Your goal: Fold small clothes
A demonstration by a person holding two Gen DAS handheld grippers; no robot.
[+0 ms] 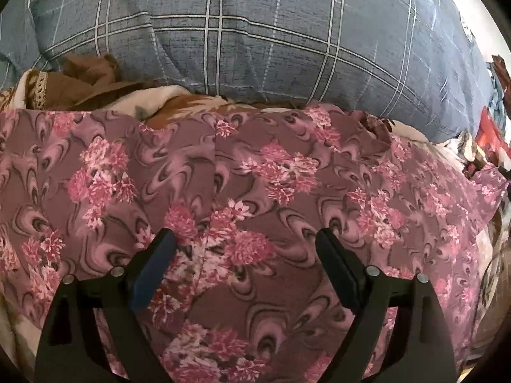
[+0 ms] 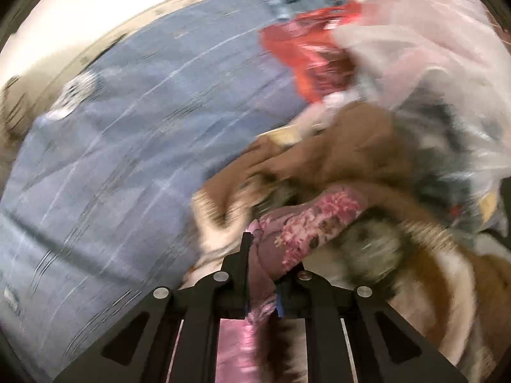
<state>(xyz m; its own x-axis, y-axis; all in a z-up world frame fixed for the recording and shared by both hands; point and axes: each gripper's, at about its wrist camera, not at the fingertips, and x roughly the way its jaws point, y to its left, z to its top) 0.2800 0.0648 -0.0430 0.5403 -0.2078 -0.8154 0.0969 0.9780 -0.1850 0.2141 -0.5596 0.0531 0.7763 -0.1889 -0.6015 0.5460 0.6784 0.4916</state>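
A big blue-grey plaid pillow [image 1: 255,41] fills the far side of the bed, lying on a brown and cream blanket [image 1: 179,102]. Off to the right sits a jumble of red fabric [image 2: 303,54] beside a pale plastic bag [image 2: 424,48]

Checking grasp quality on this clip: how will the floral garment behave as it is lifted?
Likely floppy: the floral garment bunches and drapes from the shut right tool. Probably light and thin, since it lies rippled under the open left tool.

A big grey-blue pillow with white check lines [image 1: 242,41] is lying behind a brown-and-cream fleece blanket [image 1: 179,102]; bright light is washing the pale wall [image 2: 95,9].
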